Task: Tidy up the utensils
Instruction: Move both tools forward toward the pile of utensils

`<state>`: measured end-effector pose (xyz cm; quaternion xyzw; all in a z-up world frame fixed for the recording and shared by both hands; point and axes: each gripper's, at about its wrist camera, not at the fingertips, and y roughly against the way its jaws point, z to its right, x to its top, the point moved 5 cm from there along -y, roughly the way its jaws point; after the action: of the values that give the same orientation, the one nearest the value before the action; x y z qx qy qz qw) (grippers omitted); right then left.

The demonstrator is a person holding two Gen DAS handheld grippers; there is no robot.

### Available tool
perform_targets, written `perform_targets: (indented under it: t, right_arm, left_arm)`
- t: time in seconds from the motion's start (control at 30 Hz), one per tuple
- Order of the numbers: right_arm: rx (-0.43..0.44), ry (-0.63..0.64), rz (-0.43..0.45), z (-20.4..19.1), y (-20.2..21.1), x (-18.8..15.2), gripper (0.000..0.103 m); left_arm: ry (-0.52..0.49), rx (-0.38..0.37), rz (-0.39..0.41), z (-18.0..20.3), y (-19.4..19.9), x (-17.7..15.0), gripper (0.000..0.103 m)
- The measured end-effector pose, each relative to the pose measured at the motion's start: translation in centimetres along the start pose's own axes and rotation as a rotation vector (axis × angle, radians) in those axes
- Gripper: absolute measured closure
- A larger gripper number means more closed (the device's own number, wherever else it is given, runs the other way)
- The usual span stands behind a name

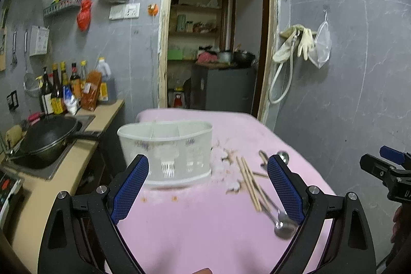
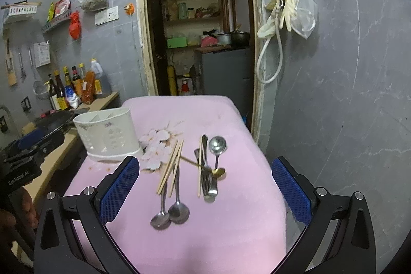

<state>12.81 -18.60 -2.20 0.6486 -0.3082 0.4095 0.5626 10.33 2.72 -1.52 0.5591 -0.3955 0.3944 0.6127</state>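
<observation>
Wok [image 1: 47,139] and sauce bottles [image 1: 64,89] are seen at the far left on the beige counter [image 1: 102,117], beside the table covered in a pink cloth [image 2: 195,235]. Toward the left of that cloth a white utensil holder [image 2: 108,135] with three compartments is stood upright, and nothing can be made out inside it. The left gripper [image 1: 208,181] is held low over the near part of the table with its jaws spread wide and nothing between them; the holder is framed just beyond its left finger. Just to the right of the holder a white flower print [image 2: 156,148] is seen on the cloth. Next to it wooden chopsticks [image 2: 170,166] are laid loosely, crossing the handles of two steel spoons [image 2: 170,215] whose bowls are turned toward the camera. Further right a small gold spoon [image 2: 218,172] is lain across two forks [image 2: 209,184], with one single chopstick [image 2: 199,168] alongside, and a steel ladle-shaped spoon [image 2: 217,145] is placed at the right of the cluster, its bowl away from the camera. The right gripper [image 2: 205,184] is held above these utensils, its jaws also wide apart and empty.
</observation>
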Motion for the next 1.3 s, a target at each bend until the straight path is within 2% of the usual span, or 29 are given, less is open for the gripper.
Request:
perform_targets:
  t: [0.17, 0.4, 0.5, 0.6, 0.83, 0.97, 1.07, 1.1, 1.2, 1.27, 1.3]
  right_arm:
    - [-0.021, 0.002, 0.021, 0.7, -1.1, 1.4, 0.000]
    - [-0.008, 0.015, -0.009, 2.7, -4.3, 2.2, 0.000]
    - [0.012, 0.003, -0.062, 3.9, -7.1, 2.4, 0.000]
    - [0.023, -0.010, -0.091, 4.9, -9.4, 2.5, 0.000]
    - [0.039, 0.007, -0.228, 6.4, -15.8, 0.8, 0.000]
    - [0.045, 0.029, -0.253, 6.9, -17.8, 0.3, 0.000]
    - [0.048, 0.044, -0.275, 7.2, -19.4, 0.1, 0.000]
    - [0.054, 0.040, -0.283, 7.3, -19.9, 0.0, 0.001]
    - [0.072, 0.021, -0.309, 7.6, -21.4, -0.3, 0.010]
    - [0.090, 0.004, -0.340, 7.7, -22.3, -0.7, 0.016]
    - [0.098, -0.001, -0.350, 7.6, -22.6, -0.8, 0.020]
  left_arm:
    - [-0.016, -0.019, 0.003, 1.1, -1.7, 1.3, 0.013]
    - [-0.010, -0.043, -0.094, 2.8, -5.9, 1.5, 0.013]
    - [-0.016, -0.029, -0.159, 3.5, -8.3, 1.0, 0.013]
    - [0.021, -0.020, -0.219, 3.8, -10.9, 0.3, 0.013]
    - [0.055, 0.014, -0.365, 4.0, -16.6, -2.5, 0.013]
    - [0.061, 0.025, -0.444, 4.0, -19.7, -4.1, 0.013]
    - [0.076, 0.024, -0.468, 3.8, -21.4, -4.8, 0.014]
    - [0.082, 0.021, -0.474, 3.7, -22.1, -5.1, 0.016]
    - [0.072, 0.020, -0.516, 3.7, -23.7, -5.7, 0.036]
    - [0.055, 0.024, -0.555, 3.7, -24.7, -6.2, 0.055]
    - [0.049, 0.021, -0.573, 3.8, -25.2, -6.5, 0.057]
